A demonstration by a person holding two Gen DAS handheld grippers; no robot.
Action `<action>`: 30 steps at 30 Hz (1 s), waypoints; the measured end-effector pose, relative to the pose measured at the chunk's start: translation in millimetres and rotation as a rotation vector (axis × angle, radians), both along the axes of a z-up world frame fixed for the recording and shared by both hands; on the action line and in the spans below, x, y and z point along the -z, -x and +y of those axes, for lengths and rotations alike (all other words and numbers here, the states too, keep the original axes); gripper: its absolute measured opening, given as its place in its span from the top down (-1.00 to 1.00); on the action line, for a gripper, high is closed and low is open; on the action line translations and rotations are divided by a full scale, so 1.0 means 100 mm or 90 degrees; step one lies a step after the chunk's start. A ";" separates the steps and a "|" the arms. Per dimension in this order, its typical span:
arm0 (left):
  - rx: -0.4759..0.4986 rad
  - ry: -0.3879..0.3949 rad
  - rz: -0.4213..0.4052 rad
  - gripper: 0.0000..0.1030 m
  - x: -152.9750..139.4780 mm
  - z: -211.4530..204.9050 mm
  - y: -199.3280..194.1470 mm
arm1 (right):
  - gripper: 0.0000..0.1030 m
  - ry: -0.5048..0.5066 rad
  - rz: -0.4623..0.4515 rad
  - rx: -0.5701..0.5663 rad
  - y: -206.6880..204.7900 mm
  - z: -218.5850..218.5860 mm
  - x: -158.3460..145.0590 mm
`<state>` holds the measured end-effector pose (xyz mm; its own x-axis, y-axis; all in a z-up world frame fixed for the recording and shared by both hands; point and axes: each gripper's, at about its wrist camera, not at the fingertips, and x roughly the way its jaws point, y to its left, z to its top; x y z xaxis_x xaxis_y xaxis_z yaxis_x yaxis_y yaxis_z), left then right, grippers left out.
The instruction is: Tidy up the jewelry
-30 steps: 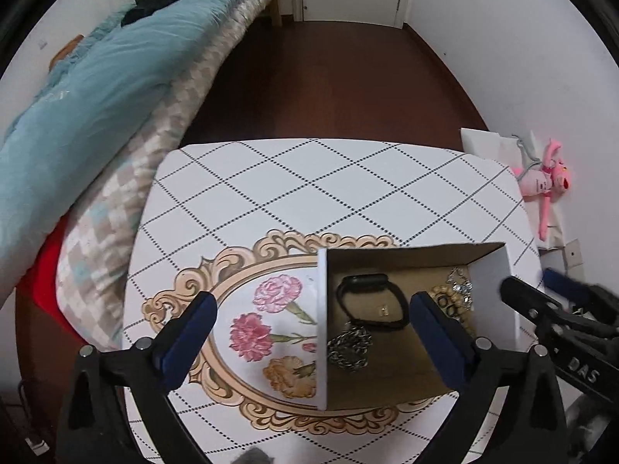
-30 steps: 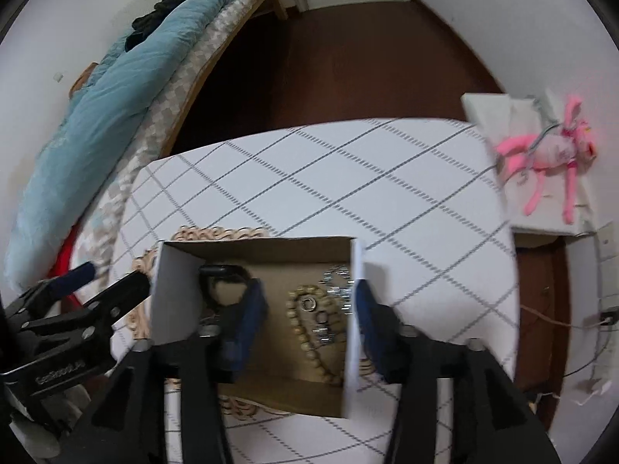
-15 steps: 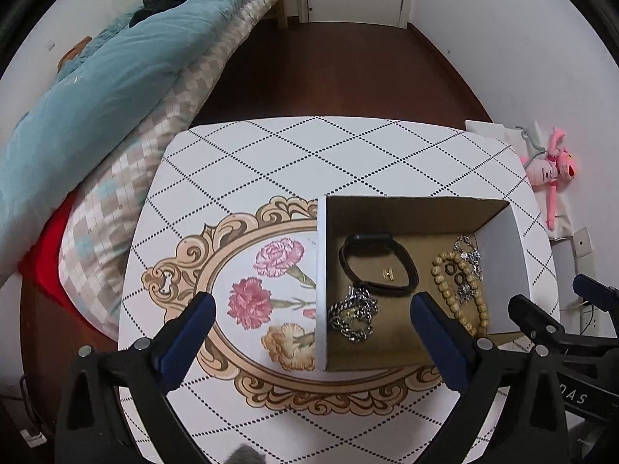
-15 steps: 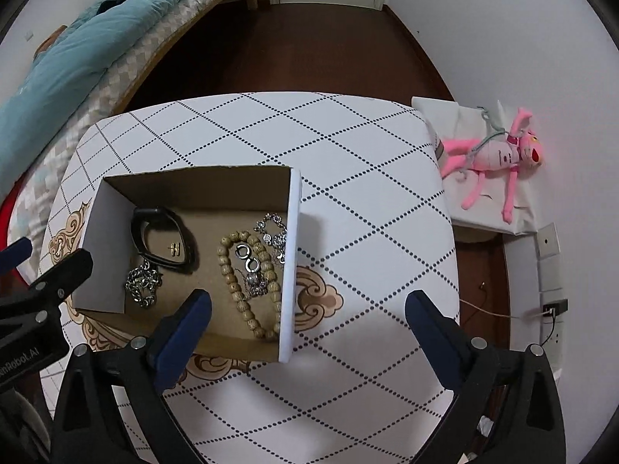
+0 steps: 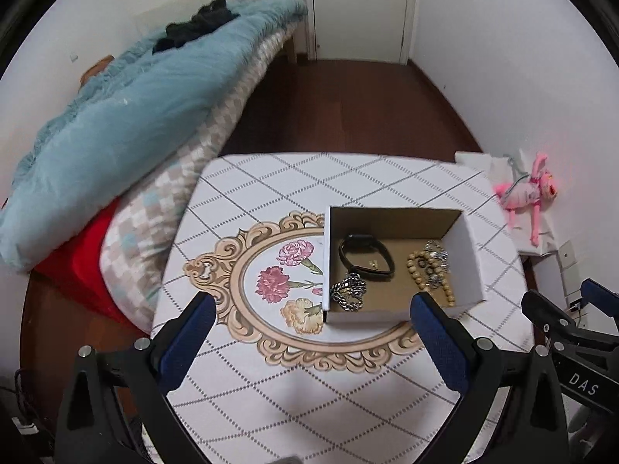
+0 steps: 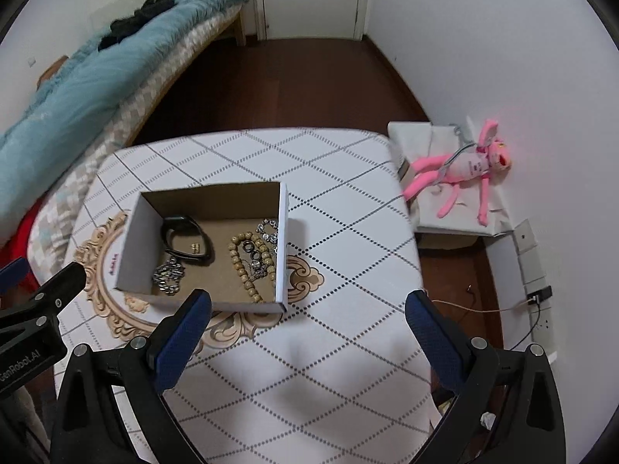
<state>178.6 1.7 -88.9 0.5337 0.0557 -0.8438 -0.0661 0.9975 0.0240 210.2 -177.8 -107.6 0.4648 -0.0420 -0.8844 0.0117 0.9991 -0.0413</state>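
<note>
Withdrawn from the cardboard box: right gripper released from its right wall, jaws wide and empty. Left gripper likewise wide, empty. Box on table, holding 4 jewelry pieces, including bead bracelet. Sorting apparently complete.

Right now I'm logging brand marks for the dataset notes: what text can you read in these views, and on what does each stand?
"DAS" on the black right gripper body, seen from the left wrist.
"GenRobot.AI", first letter cut off, on the black left gripper body, seen from the right wrist.
Small red print on the white cardboard box outer wall: too small to read.
Pink plush toy chest mark: blurred.
</note>
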 end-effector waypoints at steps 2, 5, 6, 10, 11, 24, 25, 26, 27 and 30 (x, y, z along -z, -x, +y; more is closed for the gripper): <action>0.000 0.006 -0.019 -1.00 -0.18 0.00 0.15 | -0.97 -0.004 -0.021 0.003 0.16 -0.01 -0.19; 0.005 0.011 -0.041 -1.00 -0.39 -0.01 0.36 | -0.97 -0.006 -0.055 0.003 0.40 -0.03 -0.46; 0.005 0.014 -0.046 -1.00 -0.45 -0.01 0.41 | -0.97 -0.008 -0.063 0.004 0.45 -0.02 -0.54; 0.012 0.028 -0.069 -1.00 -0.70 -0.02 0.66 | -0.97 -0.009 -0.103 0.004 0.78 -0.03 -0.89; 0.014 0.031 -0.075 -1.00 -0.76 -0.02 0.71 | -0.97 -0.007 -0.112 0.006 0.86 -0.03 -0.98; 0.025 0.038 -0.127 -1.00 -1.32 0.00 1.20 | -1.00 0.000 -0.203 0.003 1.56 0.00 -1.80; 0.023 0.038 -0.129 -1.00 -1.34 0.01 1.22 | -1.00 -0.003 -0.207 0.001 1.60 0.01 -1.84; 0.024 0.041 -0.129 -1.00 -1.35 0.01 1.24 | -1.00 -0.003 -0.209 0.000 1.63 0.02 -1.87; 0.024 0.043 -0.130 -1.00 -1.36 0.01 1.26 | -1.00 -0.002 -0.210 -0.002 1.66 0.03 -1.89; 0.024 0.044 -0.129 -1.00 -1.37 0.01 1.29 | -1.00 -0.004 -0.210 -0.002 1.72 0.04 -1.92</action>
<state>49.4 3.0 48.1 0.6938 -0.0218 -0.7199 -0.0250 0.9982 -0.0544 38.5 -173.9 84.5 0.7262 -0.0352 -0.6866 0.0199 0.9993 -0.0301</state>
